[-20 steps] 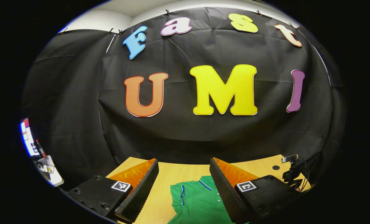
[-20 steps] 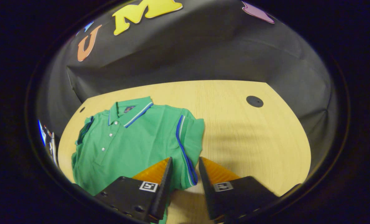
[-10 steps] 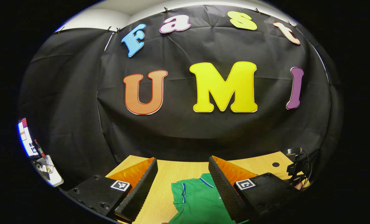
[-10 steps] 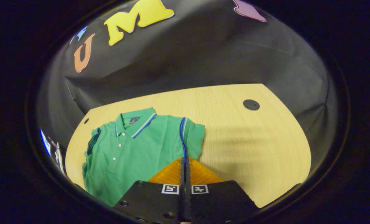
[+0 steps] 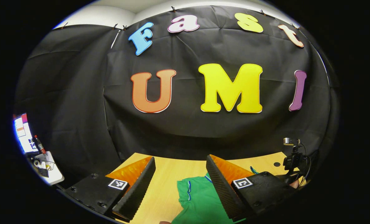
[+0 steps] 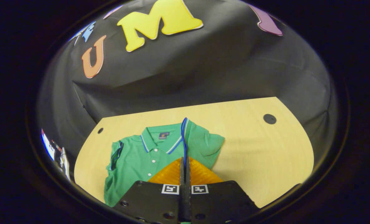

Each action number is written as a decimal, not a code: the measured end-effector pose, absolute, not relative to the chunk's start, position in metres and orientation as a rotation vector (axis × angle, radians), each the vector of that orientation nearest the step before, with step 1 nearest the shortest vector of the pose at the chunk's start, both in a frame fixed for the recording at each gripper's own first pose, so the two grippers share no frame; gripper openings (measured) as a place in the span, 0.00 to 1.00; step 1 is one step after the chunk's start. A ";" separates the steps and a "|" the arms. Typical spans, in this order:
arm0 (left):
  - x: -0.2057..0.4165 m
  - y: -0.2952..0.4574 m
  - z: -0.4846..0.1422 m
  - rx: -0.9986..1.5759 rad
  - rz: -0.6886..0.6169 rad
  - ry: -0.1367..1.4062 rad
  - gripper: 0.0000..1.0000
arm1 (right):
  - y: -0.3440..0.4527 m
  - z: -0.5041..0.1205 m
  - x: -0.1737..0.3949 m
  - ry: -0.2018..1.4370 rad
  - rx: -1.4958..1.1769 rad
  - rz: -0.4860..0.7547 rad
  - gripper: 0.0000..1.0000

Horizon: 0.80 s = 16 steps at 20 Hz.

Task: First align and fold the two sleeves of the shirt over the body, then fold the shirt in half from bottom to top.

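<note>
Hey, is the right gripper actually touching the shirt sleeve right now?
Touching. In the right gripper view, the right gripper is closed on the blue-striped edge of the sleeve, which rises taut from between the fingertips.

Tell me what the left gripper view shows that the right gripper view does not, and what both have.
Left gripper view alone: the open left hand-held gripper above the table, and a small camera on a stand at the table's right end.

Right gripper view alone: the right hand-held gripper shut on the blue-trimmed sleeve edge, lifted over the buttoned placket.

Both: the green polo shirt on the wooden table.
</note>
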State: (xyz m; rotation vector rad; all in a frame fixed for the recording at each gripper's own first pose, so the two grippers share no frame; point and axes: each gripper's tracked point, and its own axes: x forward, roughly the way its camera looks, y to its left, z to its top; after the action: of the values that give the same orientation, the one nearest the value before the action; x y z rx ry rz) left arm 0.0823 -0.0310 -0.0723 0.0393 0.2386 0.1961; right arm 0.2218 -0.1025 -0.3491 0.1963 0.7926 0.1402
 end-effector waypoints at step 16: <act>0.056 0.009 -0.083 -0.026 0.215 0.267 1.00 | -0.018 -0.296 0.202 0.658 0.088 0.206 0.96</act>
State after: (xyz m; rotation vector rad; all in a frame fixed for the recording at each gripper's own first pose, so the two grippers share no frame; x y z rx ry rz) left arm 0.0562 0.0093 -0.0831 -0.0262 0.2669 0.2148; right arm 0.2022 -0.0180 -0.2956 0.0883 0.6577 0.2065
